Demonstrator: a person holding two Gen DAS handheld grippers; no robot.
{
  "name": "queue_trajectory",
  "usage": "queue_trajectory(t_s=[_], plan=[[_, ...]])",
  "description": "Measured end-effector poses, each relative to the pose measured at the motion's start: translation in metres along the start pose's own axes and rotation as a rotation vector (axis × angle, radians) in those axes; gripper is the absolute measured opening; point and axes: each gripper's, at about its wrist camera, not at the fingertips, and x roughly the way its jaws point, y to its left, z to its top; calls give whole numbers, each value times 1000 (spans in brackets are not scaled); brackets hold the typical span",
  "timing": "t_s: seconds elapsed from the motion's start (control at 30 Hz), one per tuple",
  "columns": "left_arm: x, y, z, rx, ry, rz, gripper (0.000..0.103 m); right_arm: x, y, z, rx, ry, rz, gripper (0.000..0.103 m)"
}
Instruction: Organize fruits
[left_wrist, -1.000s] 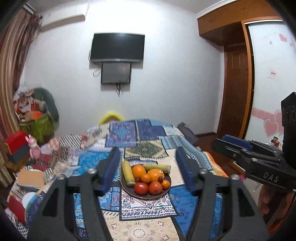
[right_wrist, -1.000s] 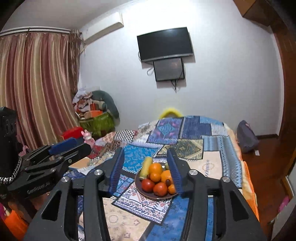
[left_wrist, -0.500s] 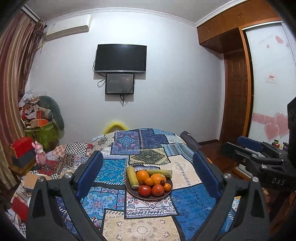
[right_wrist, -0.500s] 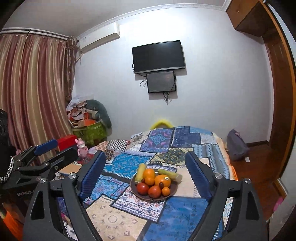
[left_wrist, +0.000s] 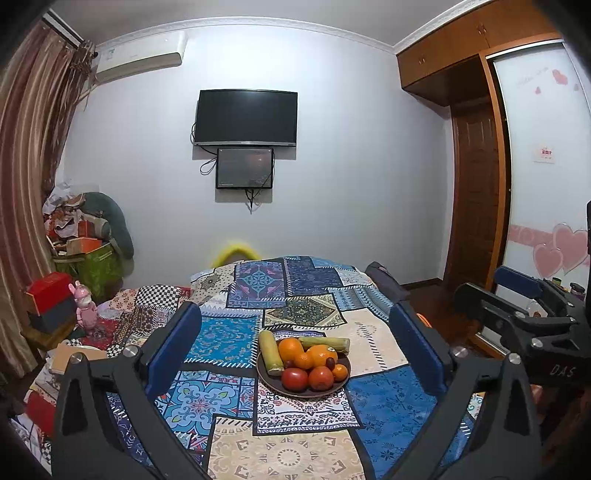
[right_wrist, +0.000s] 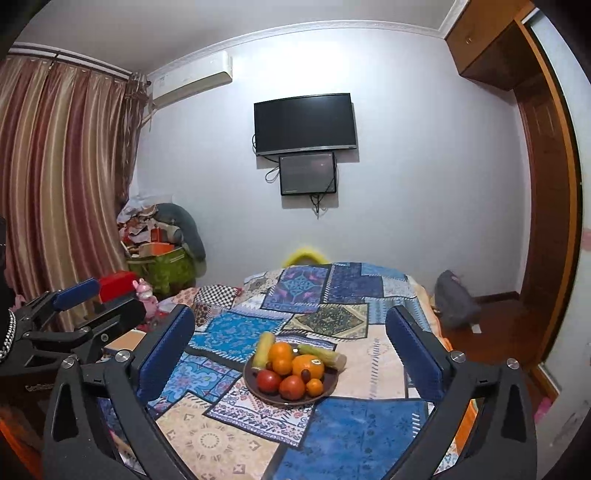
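A dark round plate sits on a patchwork cloth and holds oranges, red tomatoes and two green-yellow corn cobs. The plate also shows in the right wrist view, with an orange on top. My left gripper is open and empty, held back from the plate, which shows between its blue pads. My right gripper is open and empty too, equally far back. Each gripper shows at the edge of the other's view.
The patchwork cloth covers a bed-like surface. A red box and a pink rabbit toy stand at the left, with a green bin of clutter behind. A grey bag lies on the wooden floor at right.
Both grippers have opened wide from a narrow gap. Both have drawn back and tilted up, so the plate looks smaller and more of the room shows.
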Motion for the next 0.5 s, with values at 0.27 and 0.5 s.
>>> queue_trajectory(t_s=[0.27,0.5], plan=[[0,-2,-1,-5,0,-3,103,-4,0,0,3,0,-5,103],[-1,-3,0,-9,-3,-5,103,-6,0,1,8,-4,-13,103]])
